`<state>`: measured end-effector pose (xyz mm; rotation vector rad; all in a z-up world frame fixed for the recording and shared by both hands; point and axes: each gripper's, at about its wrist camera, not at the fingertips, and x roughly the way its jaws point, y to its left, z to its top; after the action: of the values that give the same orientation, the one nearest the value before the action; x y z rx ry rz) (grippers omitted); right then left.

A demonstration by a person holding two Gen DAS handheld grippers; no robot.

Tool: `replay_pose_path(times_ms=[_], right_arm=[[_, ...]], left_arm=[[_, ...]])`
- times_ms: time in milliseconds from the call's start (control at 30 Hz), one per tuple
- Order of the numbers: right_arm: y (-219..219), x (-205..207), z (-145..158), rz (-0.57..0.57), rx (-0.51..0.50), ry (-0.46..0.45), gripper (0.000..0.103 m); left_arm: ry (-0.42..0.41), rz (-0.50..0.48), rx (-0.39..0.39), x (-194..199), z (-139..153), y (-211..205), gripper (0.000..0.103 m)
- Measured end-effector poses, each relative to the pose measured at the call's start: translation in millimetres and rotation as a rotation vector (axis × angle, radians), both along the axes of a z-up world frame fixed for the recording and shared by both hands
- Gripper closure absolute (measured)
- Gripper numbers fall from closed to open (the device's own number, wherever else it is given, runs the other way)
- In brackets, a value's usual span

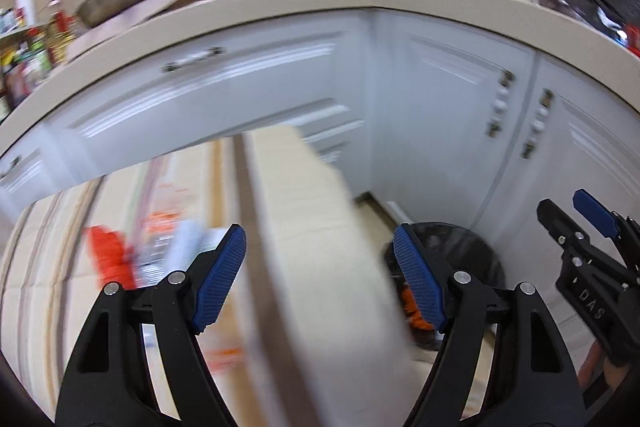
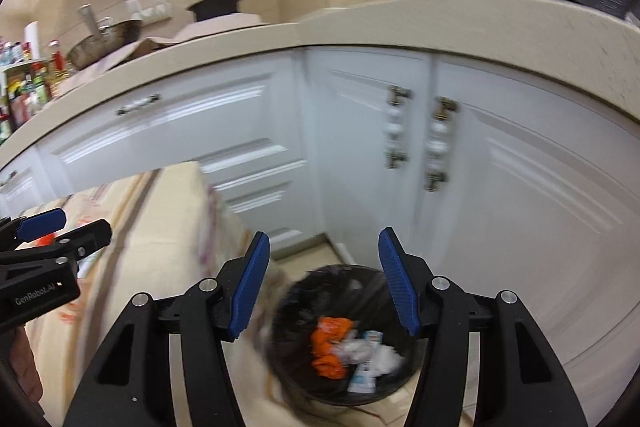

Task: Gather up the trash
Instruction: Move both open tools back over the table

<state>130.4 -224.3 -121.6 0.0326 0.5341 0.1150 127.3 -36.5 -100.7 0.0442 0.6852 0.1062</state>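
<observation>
Blue-padded left tool [image 1: 320, 275] hangs w/ jaws spread wide, nothing between them, per the left wrist view. Below it a big cardboard box [image 1: 312, 247] stands on the floor, its upright flap running between the pads but not gripped as far as I can tell. Inside the box, left of the flap, sits blurred trash [image 1: 140, 251]: red/orange wrapper & pale packets, too smeared to name. Black bin [image 1: 472, 267] is just right of the box, near the white cabinets [image 1: 440, 99]. Right tool [image 1: 576, 215] shows at the right edge.

Right wrist view: right tool [image 2: 324, 283] also released & empty, hovering over the bin [image 2: 304, 291]. Bin already holds an orange wrapper [image 2: 330, 347], white crumpled paper [image 2: 384, 355] & a small pack. Tabletop [image 2: 400, 19] above carries pots, bottles.

Judgement: task partly done, some trash binned; stuff in the box prob. still left to collect.
</observation>
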Motion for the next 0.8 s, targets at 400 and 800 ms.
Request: replay_pose_path(times_ms=[400,800], right_arm=[[138,-26,3,0.299,0.011,0.031,0.047],[215,-35,-29,0.439,-0.070,0.153,0.047]], left_arm=[[0.024,0.310,0.033,-79,4,158,0.029],[0.063,0.499,-0.009,-128,-17,251,0.029]])
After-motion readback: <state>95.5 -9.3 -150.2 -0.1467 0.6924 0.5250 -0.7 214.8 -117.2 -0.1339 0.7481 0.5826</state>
